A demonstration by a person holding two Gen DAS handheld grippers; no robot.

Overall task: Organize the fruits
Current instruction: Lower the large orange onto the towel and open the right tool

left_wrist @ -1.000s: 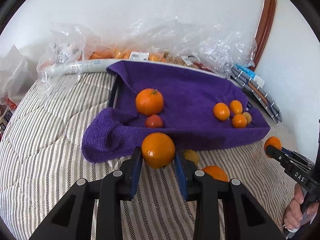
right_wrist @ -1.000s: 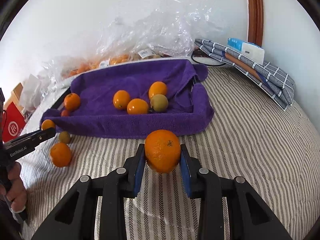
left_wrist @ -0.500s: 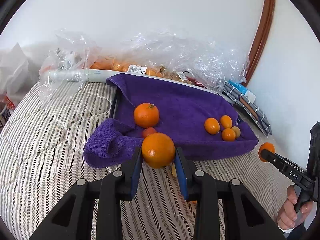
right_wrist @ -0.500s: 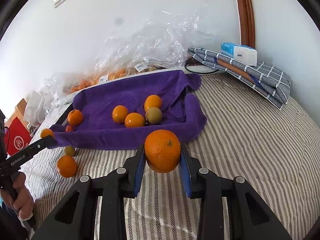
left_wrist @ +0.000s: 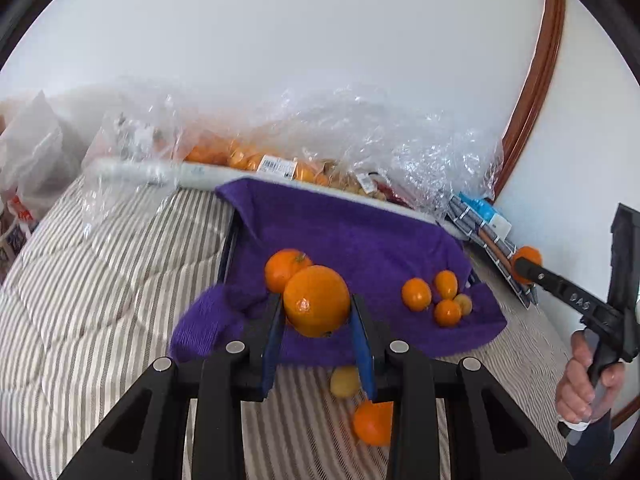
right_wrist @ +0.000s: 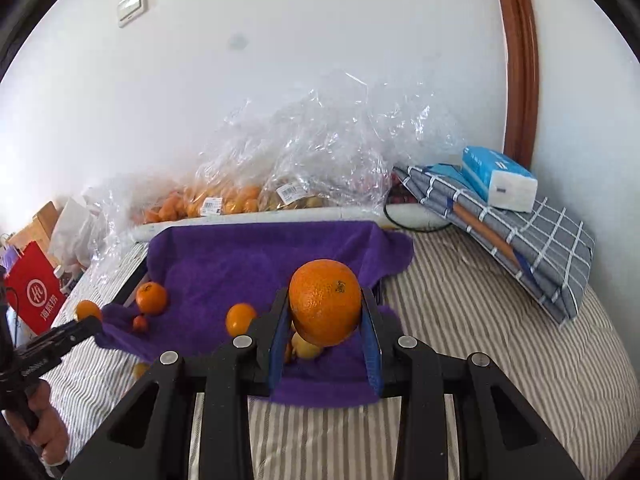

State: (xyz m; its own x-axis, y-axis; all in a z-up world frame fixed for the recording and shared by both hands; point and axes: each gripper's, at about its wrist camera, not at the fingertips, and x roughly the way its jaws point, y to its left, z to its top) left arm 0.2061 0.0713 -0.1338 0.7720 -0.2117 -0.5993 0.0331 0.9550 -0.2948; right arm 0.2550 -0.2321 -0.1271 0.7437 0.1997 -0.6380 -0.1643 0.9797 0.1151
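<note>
An orange (left_wrist: 317,301) sits clamped inside each claw (left_wrist: 317,312).

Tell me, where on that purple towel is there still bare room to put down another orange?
The purple towel is bare across its back half, toward the plastic bags, and in the middle strip between the lone orange near its left edge and the cluster of small citrus near its right. That right front corner is crowded. Two fruits lie on the striped bedcover in front.

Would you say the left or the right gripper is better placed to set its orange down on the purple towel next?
Probably the right gripper: its orange appears over the purple towel, while the left gripper and its orange seem nearer the towel's front edge.
</note>
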